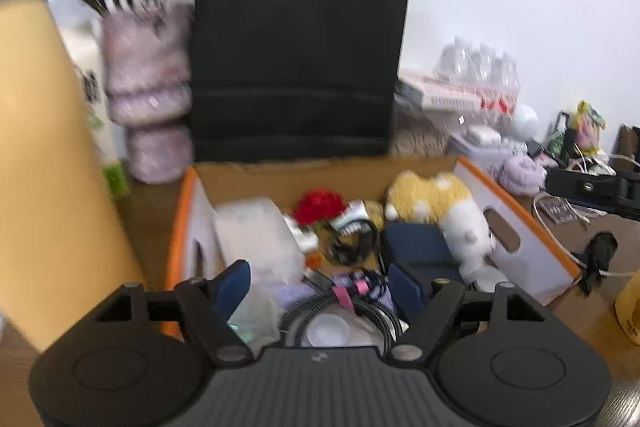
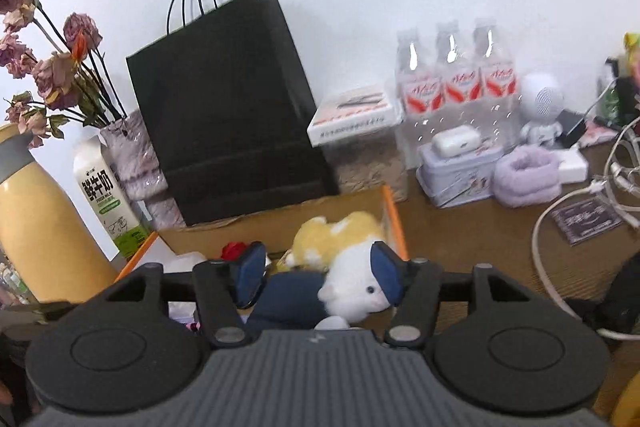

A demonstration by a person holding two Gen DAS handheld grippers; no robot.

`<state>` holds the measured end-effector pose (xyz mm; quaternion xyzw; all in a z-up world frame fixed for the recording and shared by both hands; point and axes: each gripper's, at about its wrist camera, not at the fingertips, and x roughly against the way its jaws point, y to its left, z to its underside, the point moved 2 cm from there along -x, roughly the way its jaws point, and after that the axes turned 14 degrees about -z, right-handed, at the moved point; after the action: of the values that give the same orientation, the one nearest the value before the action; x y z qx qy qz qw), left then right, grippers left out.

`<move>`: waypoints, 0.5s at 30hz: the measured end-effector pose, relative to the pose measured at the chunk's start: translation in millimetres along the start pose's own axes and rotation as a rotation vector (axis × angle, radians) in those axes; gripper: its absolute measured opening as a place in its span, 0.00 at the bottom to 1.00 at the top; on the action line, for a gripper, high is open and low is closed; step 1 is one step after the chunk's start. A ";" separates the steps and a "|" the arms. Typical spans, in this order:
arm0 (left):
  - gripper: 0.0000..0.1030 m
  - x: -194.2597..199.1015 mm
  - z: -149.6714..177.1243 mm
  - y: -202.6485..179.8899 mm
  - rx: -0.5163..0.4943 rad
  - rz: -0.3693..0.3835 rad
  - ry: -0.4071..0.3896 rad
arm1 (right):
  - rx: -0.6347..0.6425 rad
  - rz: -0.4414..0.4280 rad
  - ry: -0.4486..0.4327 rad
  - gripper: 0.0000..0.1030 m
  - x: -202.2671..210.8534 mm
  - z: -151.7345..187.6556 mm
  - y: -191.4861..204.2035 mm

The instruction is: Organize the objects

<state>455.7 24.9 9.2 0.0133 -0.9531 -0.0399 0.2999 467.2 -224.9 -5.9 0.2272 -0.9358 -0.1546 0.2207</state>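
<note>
A cardboard box with an orange rim sits on the wooden table, full of small things. Inside lie a yellow and white plush toy, a navy pouch, a red flower, a translucent white bag and a coiled black cable. My left gripper hovers open over the near part of the box, holding nothing. My right gripper is open above the plush toy's white head, and its pads do not press on it.
A black paper bag stands behind the box. To the left are a vase of dried flowers, a milk carton and a yellow flask. Right of the box are water bottles, a tin, a purple scrunchie and white cables.
</note>
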 end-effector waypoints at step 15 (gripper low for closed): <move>0.94 250.5 136.3 -19.1 0.035 -0.051 -0.190 | 0.078 -0.106 0.054 0.84 181.4 105.1 90.7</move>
<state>172.4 2.8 39.1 0.0387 -0.9771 -0.0318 0.2066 239.0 -217.6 1.8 0.2891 -0.9215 -0.1234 0.2282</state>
